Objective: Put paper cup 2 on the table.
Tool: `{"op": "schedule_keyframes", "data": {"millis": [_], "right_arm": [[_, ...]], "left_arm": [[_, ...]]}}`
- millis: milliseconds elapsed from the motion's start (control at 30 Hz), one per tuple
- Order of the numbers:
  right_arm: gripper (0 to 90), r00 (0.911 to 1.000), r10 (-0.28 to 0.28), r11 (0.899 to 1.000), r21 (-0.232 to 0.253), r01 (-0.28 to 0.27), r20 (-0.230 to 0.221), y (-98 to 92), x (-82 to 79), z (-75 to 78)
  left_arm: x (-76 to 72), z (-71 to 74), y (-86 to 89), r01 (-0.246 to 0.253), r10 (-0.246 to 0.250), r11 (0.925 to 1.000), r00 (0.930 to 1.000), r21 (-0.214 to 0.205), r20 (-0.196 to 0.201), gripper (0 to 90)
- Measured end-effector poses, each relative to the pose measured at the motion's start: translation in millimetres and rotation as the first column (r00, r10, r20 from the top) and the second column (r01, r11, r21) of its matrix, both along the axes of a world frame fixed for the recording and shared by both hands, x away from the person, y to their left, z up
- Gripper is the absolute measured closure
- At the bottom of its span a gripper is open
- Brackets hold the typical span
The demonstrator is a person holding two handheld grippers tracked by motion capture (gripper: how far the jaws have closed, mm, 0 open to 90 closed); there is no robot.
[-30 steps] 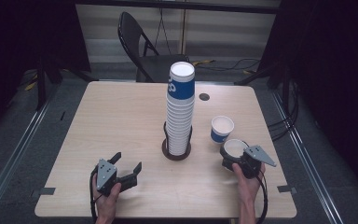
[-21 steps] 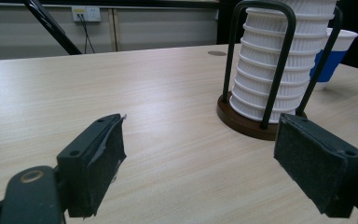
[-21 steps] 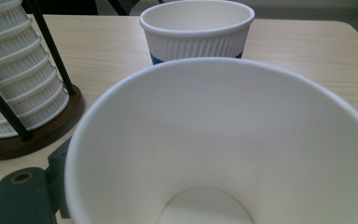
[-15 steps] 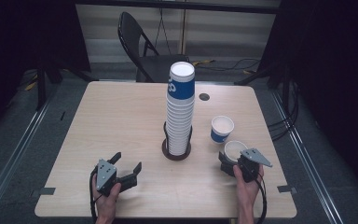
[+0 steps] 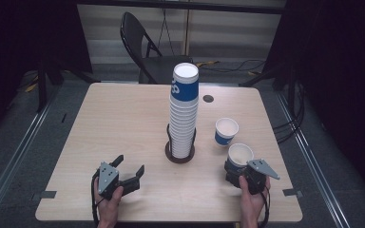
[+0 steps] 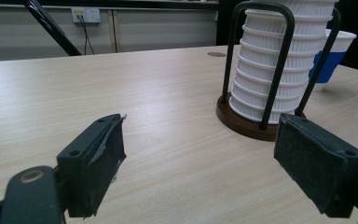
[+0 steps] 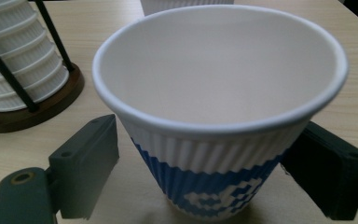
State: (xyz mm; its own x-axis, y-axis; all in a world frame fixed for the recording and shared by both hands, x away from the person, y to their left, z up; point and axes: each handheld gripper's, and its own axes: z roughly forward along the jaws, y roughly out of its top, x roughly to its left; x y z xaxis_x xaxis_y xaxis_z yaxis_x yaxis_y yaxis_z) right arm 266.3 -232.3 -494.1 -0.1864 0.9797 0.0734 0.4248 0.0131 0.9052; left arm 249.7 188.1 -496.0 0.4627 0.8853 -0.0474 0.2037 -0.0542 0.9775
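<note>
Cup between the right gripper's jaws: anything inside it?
The cup looks empty: bare white inner wall in the right gripper view. Its very bottom is hidden by the near rim.

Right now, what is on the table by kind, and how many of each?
Loose paper cups: 2, the near cup between the right claw jaws and the far cup
Cup stacks: 1, the tall stack
Stack holders: 1, the wire holder
Claws: 2, including the left claw, open
Total: 6
</note>
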Motion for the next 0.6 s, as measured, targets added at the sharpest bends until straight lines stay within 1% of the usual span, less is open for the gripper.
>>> {"op": "schedule_keyframes", "data": {"millis": [67, 167, 233, 467, 567, 600], "right_arm": [[12.8, 1.0000, -0.006, 1.000, 0.007, 0.006, 0.006, 2.5, -4.8, 0.2], [12.8, 0.9992, -0.036, 0.999, 0.001, 0.036, 0.018, 5.7, -12.6, 0.5], [13.0, 0.9987, -0.045, 0.999, 0.001, 0.045, 0.025, 7.1, -17.2, 0.0], [13.7, 0.9992, -0.020, 1.000, 0.025, 0.020, 0.035, 15.7, -35.0, 3.2], [14.0, 0.9990, -0.001, 0.999, 0.036, -0.001, 0.044, 22.6, -42.3, 4.3], [13.9, 0.9989, 0.015, 0.999, 0.034, -0.017, 0.044, 26.5, -44.7, 4.3]], "left_arm": [[-0.1, 0.0, 0.1, -0.001, 0.001, 1.0000, 1.0000, 0.000, 0.001, 16.0], [-0.3, 0.0, 0.1, 0.001, -0.001, 1.0000, 1.0000, -0.002, -0.002, 16.0], [-0.5, 0.1, 0.1, 0.001, -0.001, 1.0000, 1.0000, -0.001, -0.002, 16.0], [-0.2, 0.2, -0.6, -0.002, 0.002, 1.0000, 1.0000, 0.005, -0.006, 16.0], [0.1, 0.4, -1.2, -0.006, 0.007, 0.9999, 0.9999, 0.012, -0.008, 16.1], [0.4, 0.5, -1.5, -0.008, 0.008, 0.9998, 0.9999, 0.017, -0.010, 16.1]]}}
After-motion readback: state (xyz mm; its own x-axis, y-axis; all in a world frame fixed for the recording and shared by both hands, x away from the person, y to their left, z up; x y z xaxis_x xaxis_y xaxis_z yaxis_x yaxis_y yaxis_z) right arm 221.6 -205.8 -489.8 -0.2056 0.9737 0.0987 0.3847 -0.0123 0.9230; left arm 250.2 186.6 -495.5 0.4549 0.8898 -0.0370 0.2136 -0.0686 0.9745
